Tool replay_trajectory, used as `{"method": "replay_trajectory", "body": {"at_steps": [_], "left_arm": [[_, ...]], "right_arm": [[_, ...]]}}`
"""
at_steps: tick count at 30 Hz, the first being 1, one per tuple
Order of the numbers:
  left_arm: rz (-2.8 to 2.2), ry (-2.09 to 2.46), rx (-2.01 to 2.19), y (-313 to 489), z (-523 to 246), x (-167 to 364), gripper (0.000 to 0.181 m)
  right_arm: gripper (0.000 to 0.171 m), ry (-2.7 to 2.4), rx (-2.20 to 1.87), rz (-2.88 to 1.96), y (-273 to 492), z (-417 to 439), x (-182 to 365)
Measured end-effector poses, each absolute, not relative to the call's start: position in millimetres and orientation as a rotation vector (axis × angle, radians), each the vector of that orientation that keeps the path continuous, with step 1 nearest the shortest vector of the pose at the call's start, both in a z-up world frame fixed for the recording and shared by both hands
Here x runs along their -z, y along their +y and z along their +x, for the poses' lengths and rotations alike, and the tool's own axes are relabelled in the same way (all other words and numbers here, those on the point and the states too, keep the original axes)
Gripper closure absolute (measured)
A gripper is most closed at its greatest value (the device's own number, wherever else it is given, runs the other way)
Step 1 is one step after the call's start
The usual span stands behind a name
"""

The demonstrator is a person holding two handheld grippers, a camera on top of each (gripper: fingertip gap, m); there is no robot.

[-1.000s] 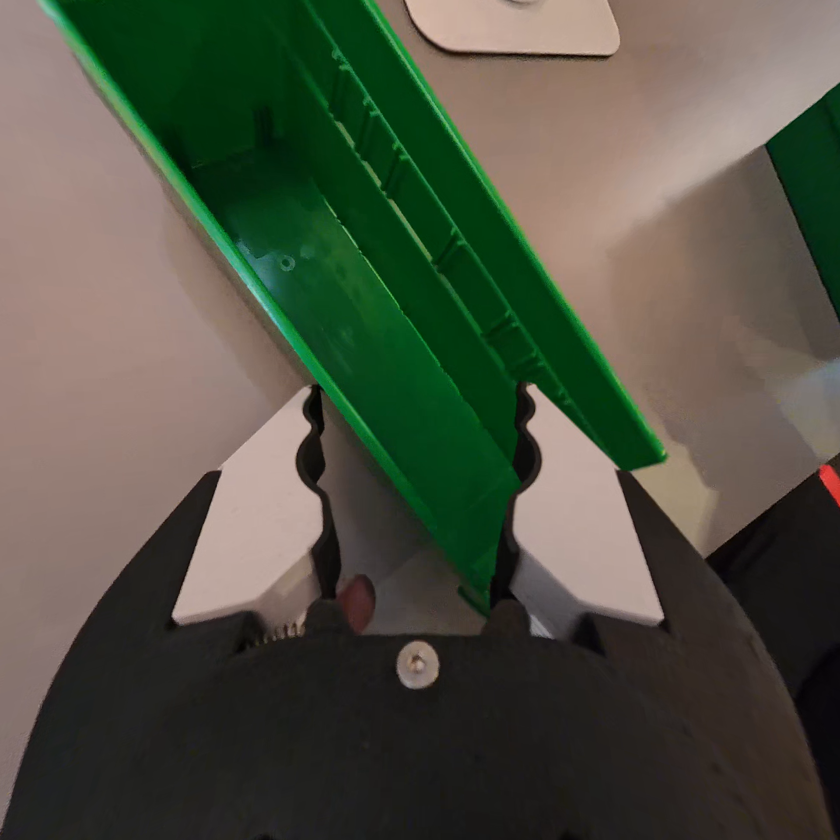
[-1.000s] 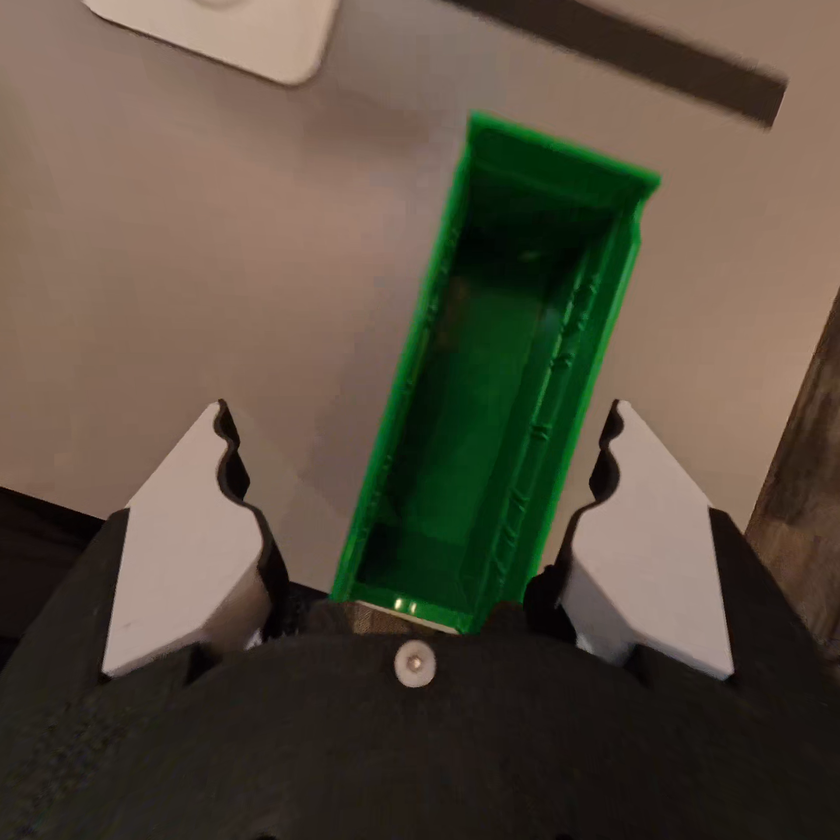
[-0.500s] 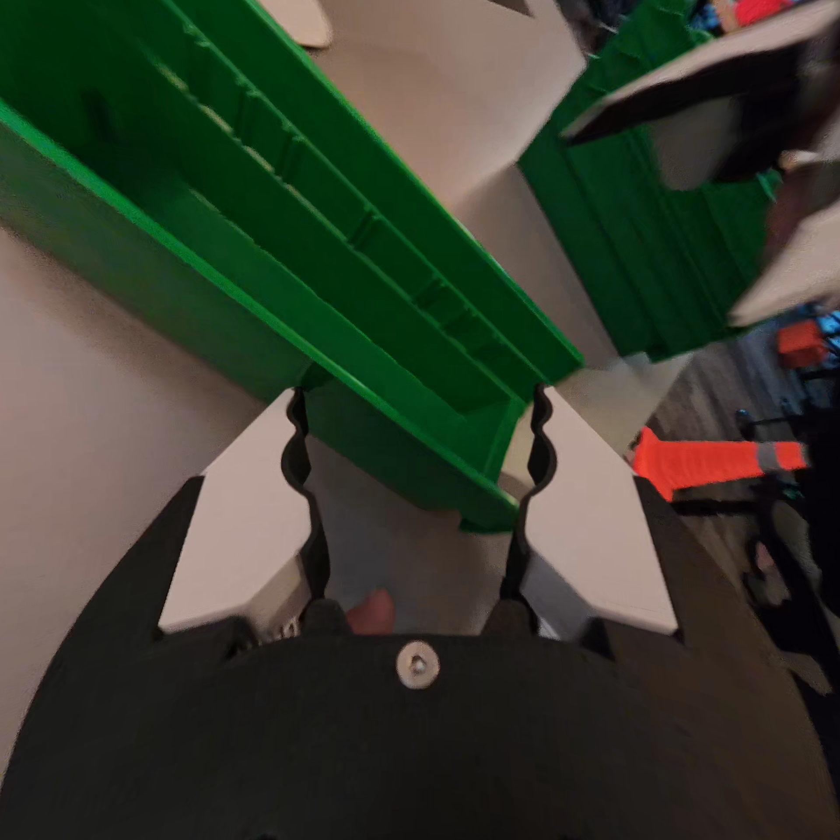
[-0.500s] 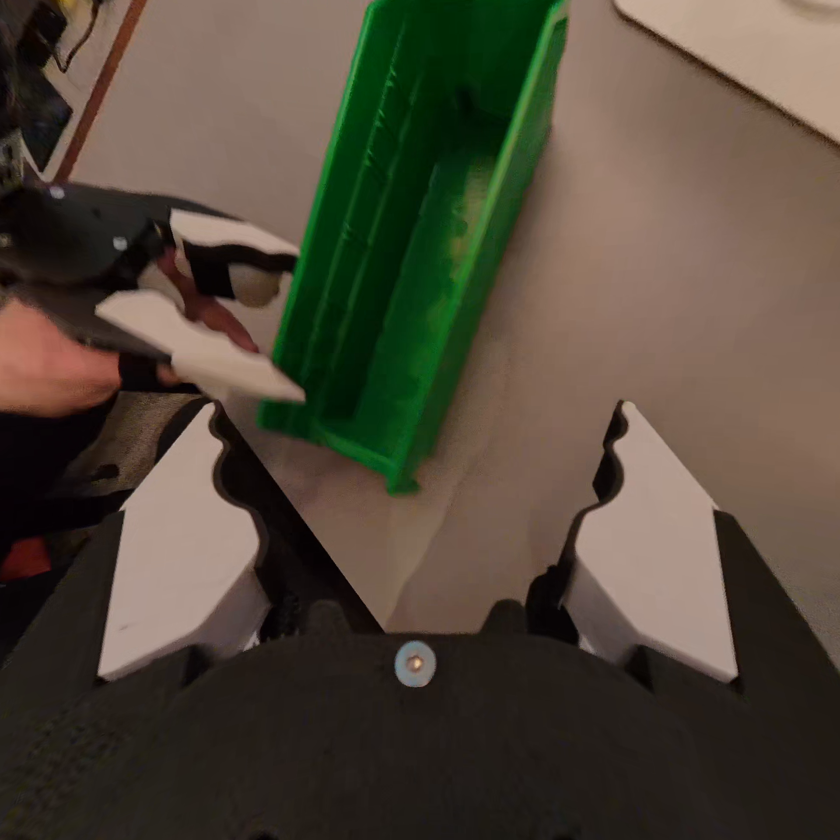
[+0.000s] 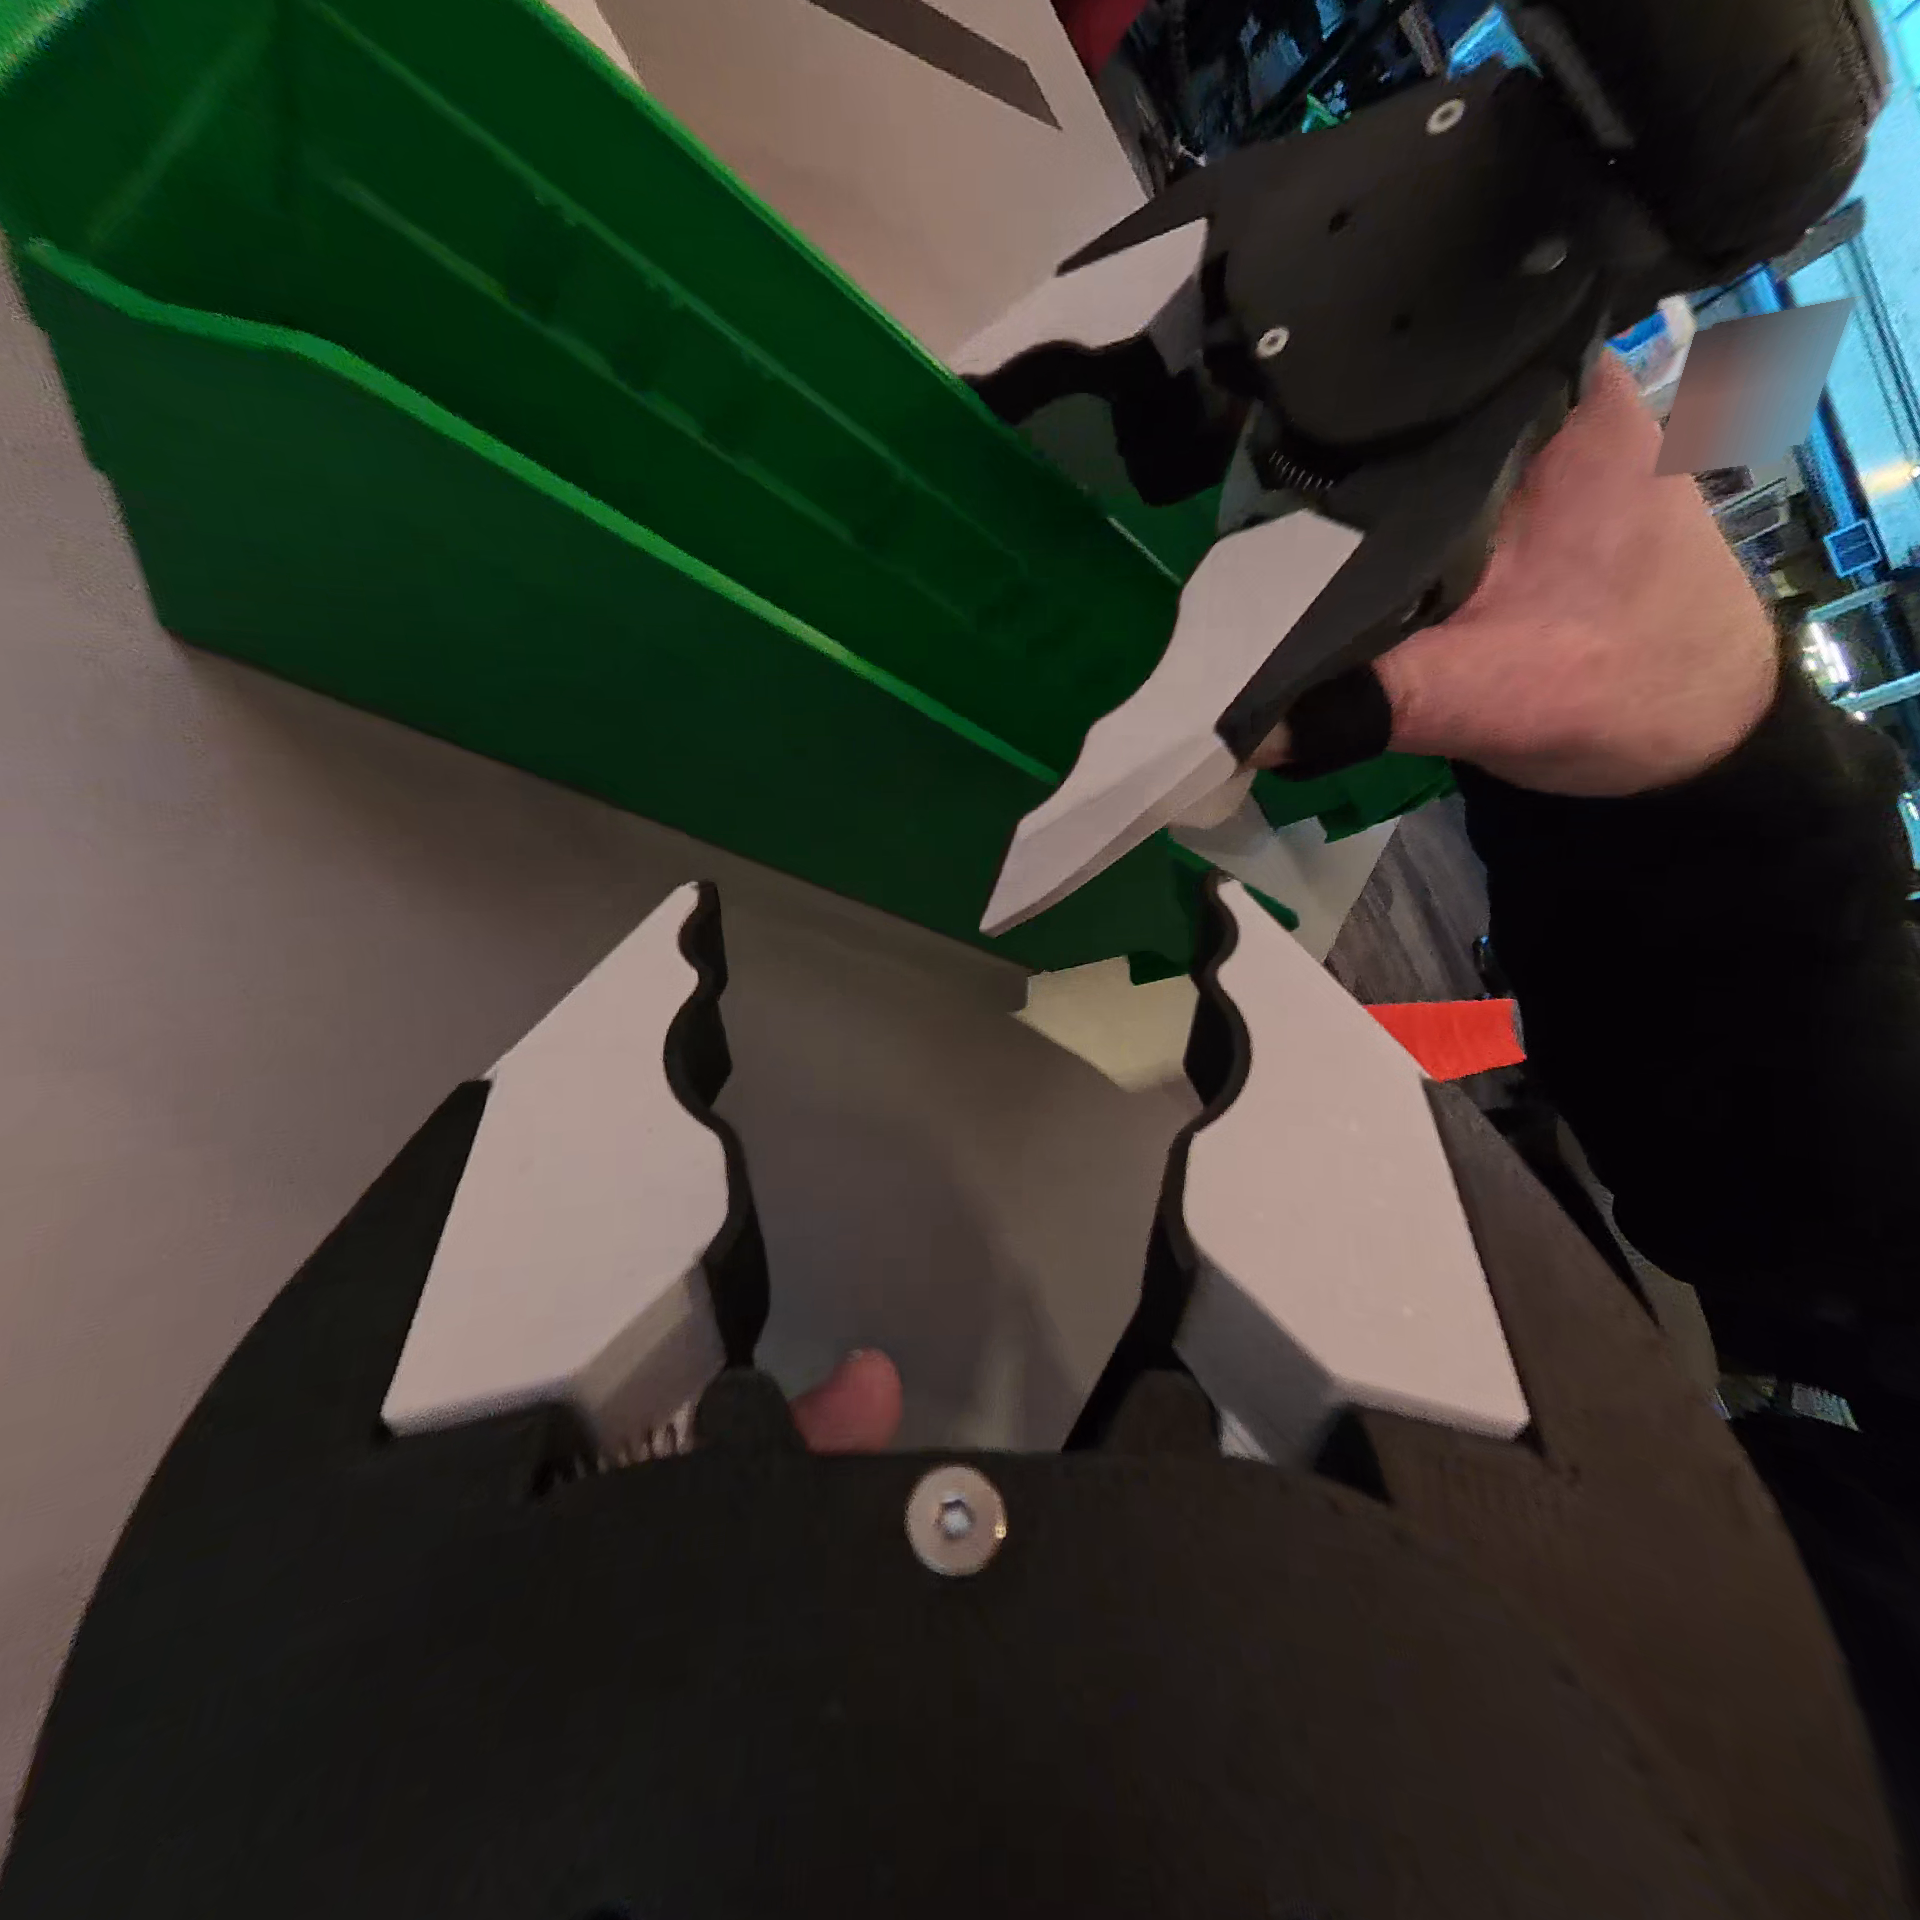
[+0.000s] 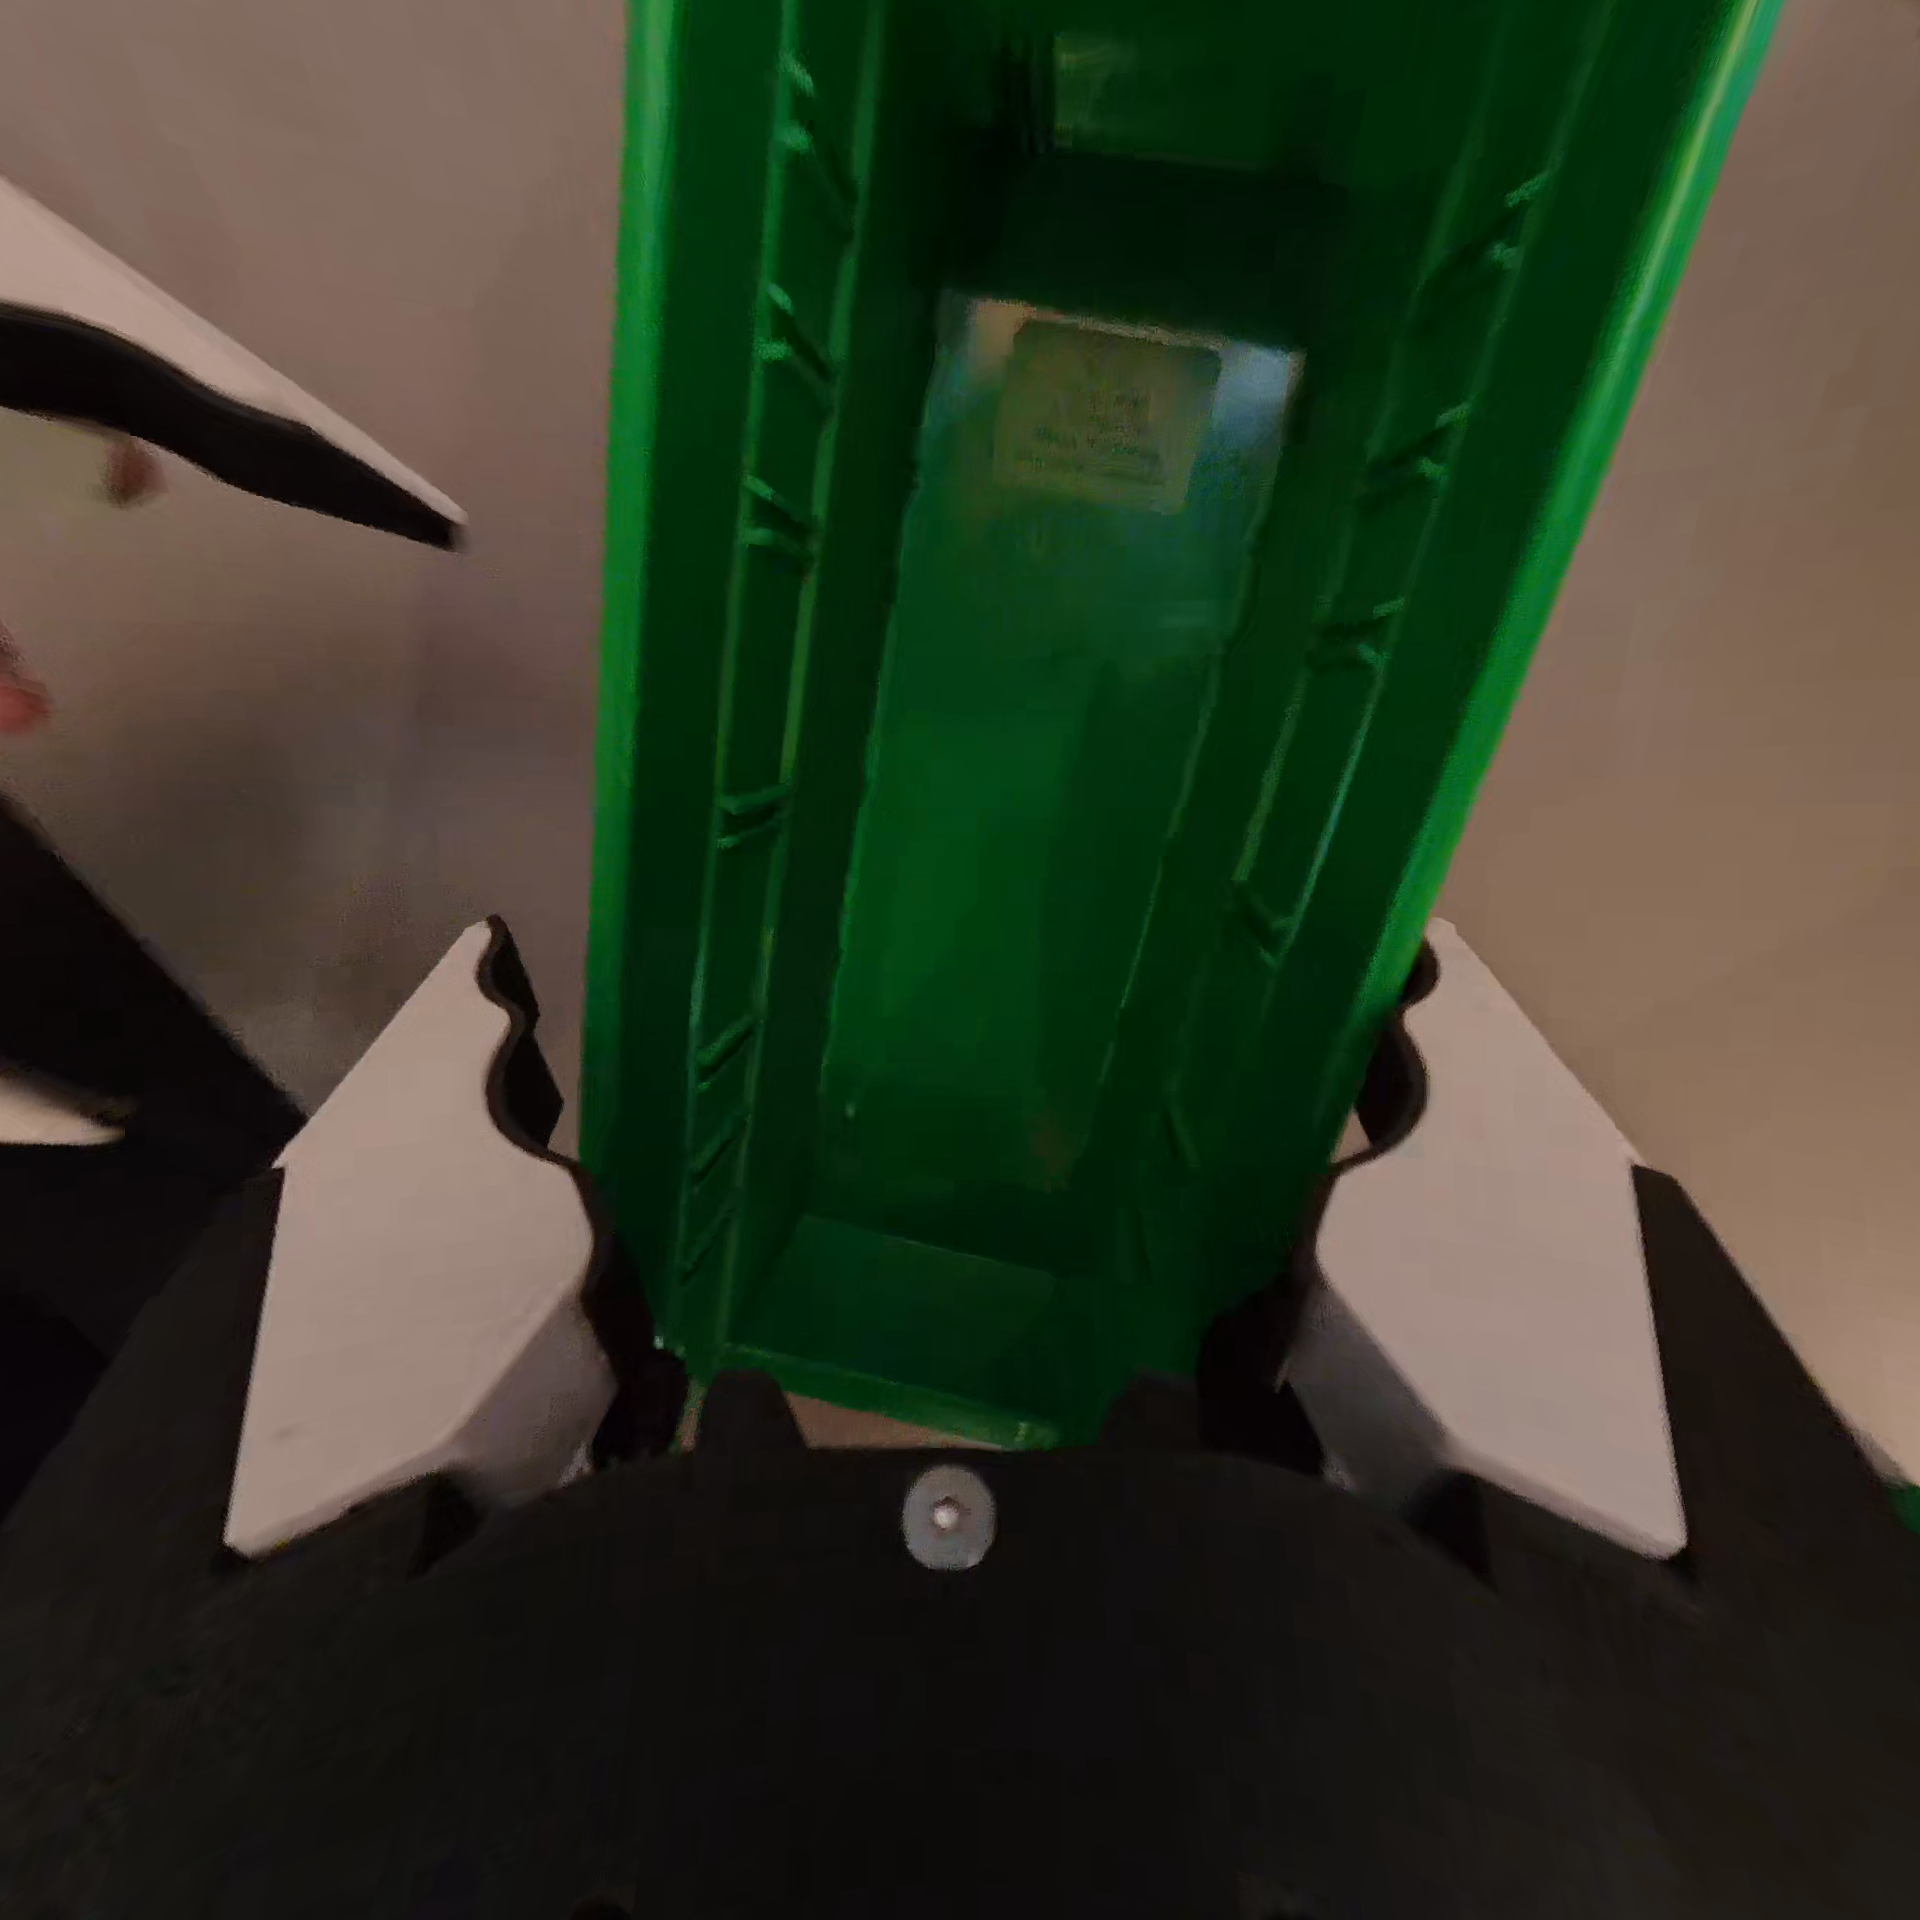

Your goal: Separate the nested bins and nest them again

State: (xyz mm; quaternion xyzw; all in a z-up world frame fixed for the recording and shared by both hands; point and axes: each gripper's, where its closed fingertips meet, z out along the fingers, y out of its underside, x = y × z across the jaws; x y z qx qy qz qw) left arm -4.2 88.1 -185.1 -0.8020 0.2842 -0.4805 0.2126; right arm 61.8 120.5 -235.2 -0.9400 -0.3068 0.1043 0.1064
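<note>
Shows a long green bin (image 5: 520, 582) lying on the pale table (image 5: 260, 935), running from the upper left of the left wrist view down to the centre right. Finds the left tool (image 5: 956, 904) released and empty, hovering over bare table just short of the bin's near corner.

Finds the right tool (image 6: 961, 925), held in a hand (image 5: 1579, 644), spread wide as well. Straddles the bin's near end in the right wrist view, the right finger touching or just beside the rim and the left finger just beside the outer wall, with nothing clamped yet. Shows a pale label (image 6: 1107, 405) on the bin floor, upper centre. Cannot tell whether a second bin sits inside; hints at another strip of green under the hand at the right edge of the left wrist view.

Looks like thin moulded plastic: probably light, stiff along the ribbed side walls, glossy and likely slippery. Suggests pinching one wall or the short end lip rather than squeezing across the full width, since the long walls may bow inward. Suggests lifting level, as a long bin held at one end will probably droop and swing.
</note>
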Motion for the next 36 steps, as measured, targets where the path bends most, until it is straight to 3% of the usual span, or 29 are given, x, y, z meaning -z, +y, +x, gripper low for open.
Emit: {"method": "replay_trajectory", "body": {"at_steps": [12,26,36], "left_arm": [[-2.259,0.644,1.229,123.4,-46.9,184.5,0.086],[-2.275,0.646,1.219,125.9,-51.1,192.4,0.087],[-2.278,0.655,1.218,124.8,-51.0,196.4,0.086]], "right_arm": [[0.054,-0.924,-0.243,-2.831,112.2,72.8,234.2],[0.063,-0.701,-0.406,-2.792,96.3,112.1,199.3],[0.062,-0.454,-0.411,-2.682,79.1,183.2,94.4]]}}
